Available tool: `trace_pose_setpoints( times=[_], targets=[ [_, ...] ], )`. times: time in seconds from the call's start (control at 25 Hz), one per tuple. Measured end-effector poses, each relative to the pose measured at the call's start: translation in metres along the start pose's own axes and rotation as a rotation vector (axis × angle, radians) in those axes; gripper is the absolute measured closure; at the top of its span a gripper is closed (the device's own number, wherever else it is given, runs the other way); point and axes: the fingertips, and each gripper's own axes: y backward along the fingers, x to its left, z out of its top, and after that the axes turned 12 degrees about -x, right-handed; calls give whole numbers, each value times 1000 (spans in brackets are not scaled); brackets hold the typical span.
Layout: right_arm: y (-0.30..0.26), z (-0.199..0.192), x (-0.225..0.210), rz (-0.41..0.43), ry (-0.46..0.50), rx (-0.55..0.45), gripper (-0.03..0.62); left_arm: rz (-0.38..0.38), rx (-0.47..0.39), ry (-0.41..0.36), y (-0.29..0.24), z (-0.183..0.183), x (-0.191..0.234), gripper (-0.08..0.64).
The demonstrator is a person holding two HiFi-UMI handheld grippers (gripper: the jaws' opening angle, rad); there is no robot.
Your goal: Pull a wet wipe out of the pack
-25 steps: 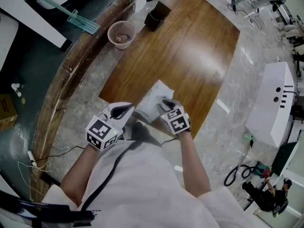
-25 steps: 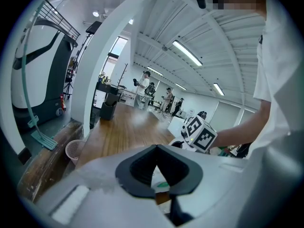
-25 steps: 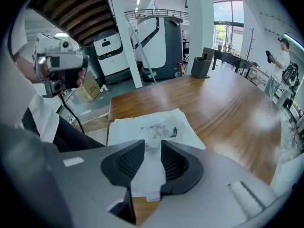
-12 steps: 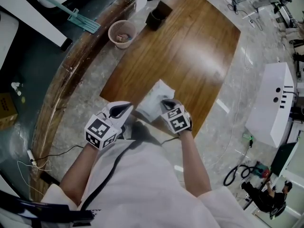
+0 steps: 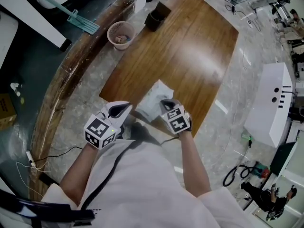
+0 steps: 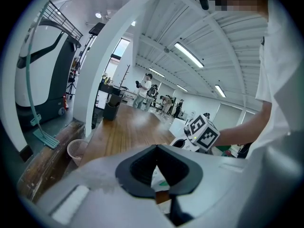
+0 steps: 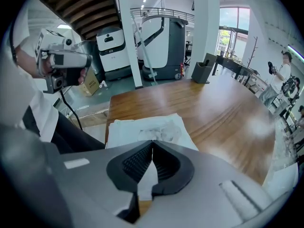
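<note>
The white wet-wipe pack (image 5: 153, 98) lies at the near edge of the wooden table (image 5: 190, 46). In the right gripper view a crumpled wet wipe (image 7: 161, 129) sticks up from the pack (image 7: 128, 127) right at my fingertips. My right gripper (image 5: 164, 102) points steeply down on the pack. Its jaws have just been closing and now meet, pinched on the wipe's tip (image 7: 152, 144). My left gripper (image 5: 124, 109) hovers at the pack's left end, shut (image 6: 156, 148), with nothing seen between its pads. The pack shows behind them.
A pink basket (image 5: 121, 34) and a dark bin (image 5: 156, 15) stand beyond the table's far left edge. A white machine (image 5: 275, 103) stands on the floor to the right. Cables lie on the floor at the left (image 5: 33, 163). People stand far off (image 6: 145, 87).
</note>
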Motion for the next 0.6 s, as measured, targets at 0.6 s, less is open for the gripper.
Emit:
trace_pose_setpoints(
  times=[0.6],
  targets=[
    [12,20,3,-29,13,-50,581,1,-16,-17,7,4,-1,554]
  ],
)
